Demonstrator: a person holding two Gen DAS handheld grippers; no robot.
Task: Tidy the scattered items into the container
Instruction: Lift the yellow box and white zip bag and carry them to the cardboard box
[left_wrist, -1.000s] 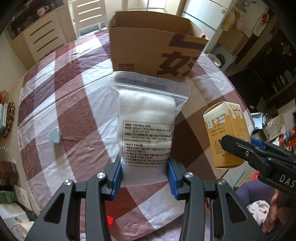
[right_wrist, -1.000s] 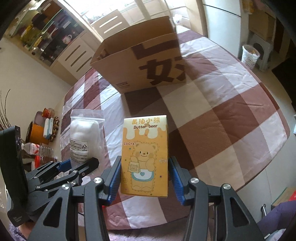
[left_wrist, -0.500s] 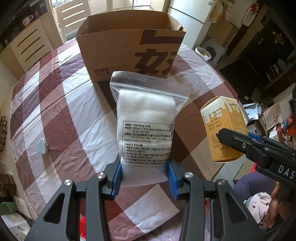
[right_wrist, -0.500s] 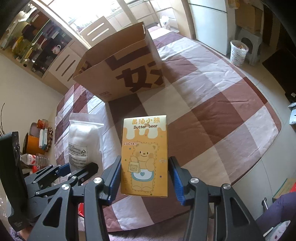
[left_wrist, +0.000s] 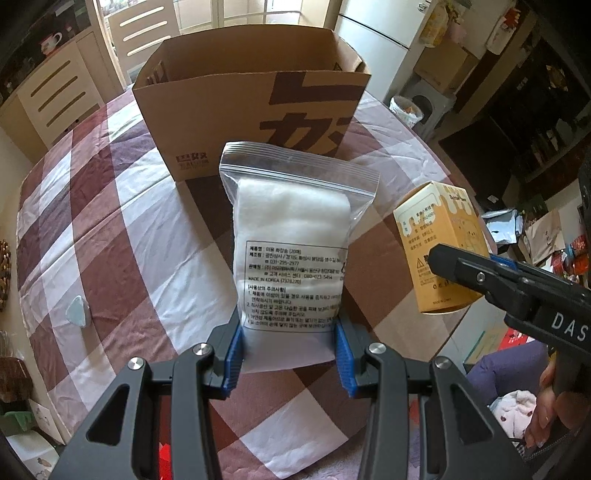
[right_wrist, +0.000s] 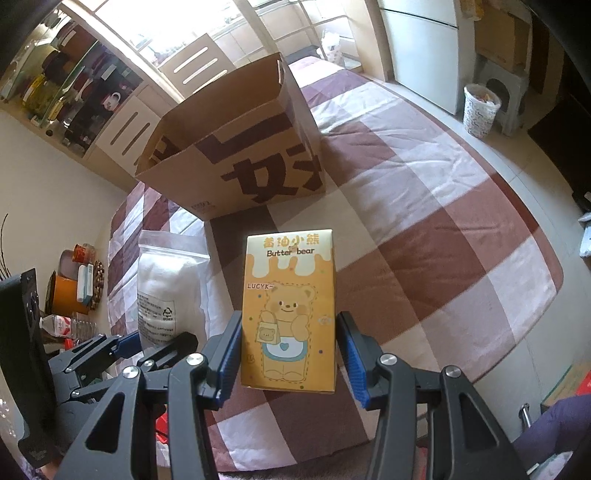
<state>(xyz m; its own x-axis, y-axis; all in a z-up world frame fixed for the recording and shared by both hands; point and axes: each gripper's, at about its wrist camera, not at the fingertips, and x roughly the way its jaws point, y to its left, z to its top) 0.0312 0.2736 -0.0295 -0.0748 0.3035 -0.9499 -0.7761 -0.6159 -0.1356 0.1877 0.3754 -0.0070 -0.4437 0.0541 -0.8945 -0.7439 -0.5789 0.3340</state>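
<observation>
The inside of the box (left_wrist: 221, 122) was hard to see; only a bit of its far wall showed over the front edge. The left gripper (left_wrist: 290, 354) hid the bottom of the bag (left_wrist: 291, 236), and the right gripper (right_wrist: 290, 354) hid the lower sides of the carton (right_wrist: 290, 314). Small print on the bag was too tiny to read. A hand (left_wrist: 546, 410) showed only partly, cut off at the edge of the left view.

The box was brown cardboard, open on top, with big dark letters on its front. The bag was clear, shiny plastic with a zip strip, stuffed with soft white cotton. The carton was smooth yellow card with a bear drawn on it. The cloth (left_wrist: 122, 221) had brown and white squares and some wrinkles. A small pale blue thing (left_wrist: 77, 312) lay on the cloth, off to the left.

There was one box, one bag, one carton and two grippers.

The left jaws were clamped on the bag. The right jaws were clamped on the carton. Both things were up off the cloth, in front of the box, not in it
</observation>
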